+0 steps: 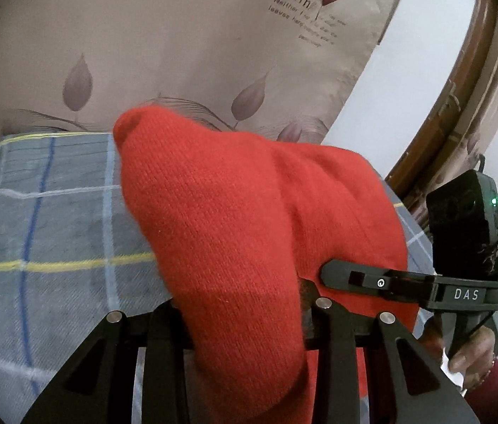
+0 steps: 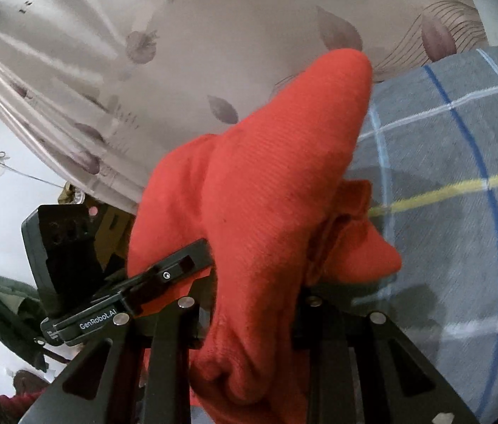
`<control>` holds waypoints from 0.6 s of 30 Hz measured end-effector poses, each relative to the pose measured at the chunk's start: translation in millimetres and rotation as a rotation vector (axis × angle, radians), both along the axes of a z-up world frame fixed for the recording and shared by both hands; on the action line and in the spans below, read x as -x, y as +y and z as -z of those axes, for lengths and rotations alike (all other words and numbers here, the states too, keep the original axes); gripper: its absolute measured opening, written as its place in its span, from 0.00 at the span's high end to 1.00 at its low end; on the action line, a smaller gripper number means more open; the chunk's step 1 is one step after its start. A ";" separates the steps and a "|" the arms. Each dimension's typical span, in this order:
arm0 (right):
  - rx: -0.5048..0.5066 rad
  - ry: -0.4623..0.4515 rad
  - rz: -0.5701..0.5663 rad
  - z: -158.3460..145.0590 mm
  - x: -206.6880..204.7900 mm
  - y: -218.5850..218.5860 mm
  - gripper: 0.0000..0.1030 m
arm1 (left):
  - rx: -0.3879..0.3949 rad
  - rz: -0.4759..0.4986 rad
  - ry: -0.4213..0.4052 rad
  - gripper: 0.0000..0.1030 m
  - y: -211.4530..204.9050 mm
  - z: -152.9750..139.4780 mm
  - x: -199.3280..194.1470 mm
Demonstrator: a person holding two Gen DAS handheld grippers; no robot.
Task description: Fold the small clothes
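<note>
**Red knit raised between two hand-held grippers above the bed**

The red knit (image 1: 249,219) hangs in the air, pinched by both tools at once. In the left wrist view the left hand-held gripper (image 1: 245,321) has its jaws narrowed on a thick bunch of the cloth; the fabric fills the gap between the fingers and drapes down over the black frame toward the camera. One end of the knit rises to a rounded tip up and left of centre.

The right hand-held gripper (image 1: 333,275) shows at the right edge of that same view, its finger pressed against the knit's lower right side. A hand (image 1: 471,357) holds its handle, and a green light glows on its black camera block (image 1: 468,219).

In the right wrist view the right hand-held gripper (image 2: 249,304) is likewise narrowed on a fold of the red knit (image 2: 266,194), which bulges up and to the right. The left hand-held gripper (image 2: 185,265) enters from the left, its finger against the cloth.

Under the knit lies the bed (image 1: 37,229), covered in a grey sheet with blue, white and yellow checks. Behind it hangs a pale curtain (image 1: 178,35) printed with mauve leaves and dark lettering. A white wall (image 1: 408,70) and a brown wooden frame (image 1: 478,70) show at the right of the left wrist view.
</note>
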State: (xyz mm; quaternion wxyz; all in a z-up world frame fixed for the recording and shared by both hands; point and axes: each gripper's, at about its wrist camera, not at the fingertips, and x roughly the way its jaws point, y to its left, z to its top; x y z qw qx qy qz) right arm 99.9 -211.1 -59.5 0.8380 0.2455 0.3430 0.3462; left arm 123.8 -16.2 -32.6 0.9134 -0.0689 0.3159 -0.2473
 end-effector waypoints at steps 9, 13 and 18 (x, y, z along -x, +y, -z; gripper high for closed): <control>0.009 0.009 -0.026 12.1 49.0 22.8 0.77 | -0.051 -0.027 -0.018 0.67 23.5 4.2 57.8; 0.015 0.018 -0.033 18.7 61.5 31.3 0.77 | -0.086 -0.031 -0.031 0.67 27.5 8.8 74.0; 0.022 0.030 -0.033 27.3 74.2 39.3 0.77 | -0.104 -0.026 -0.035 0.67 33.0 14.0 90.3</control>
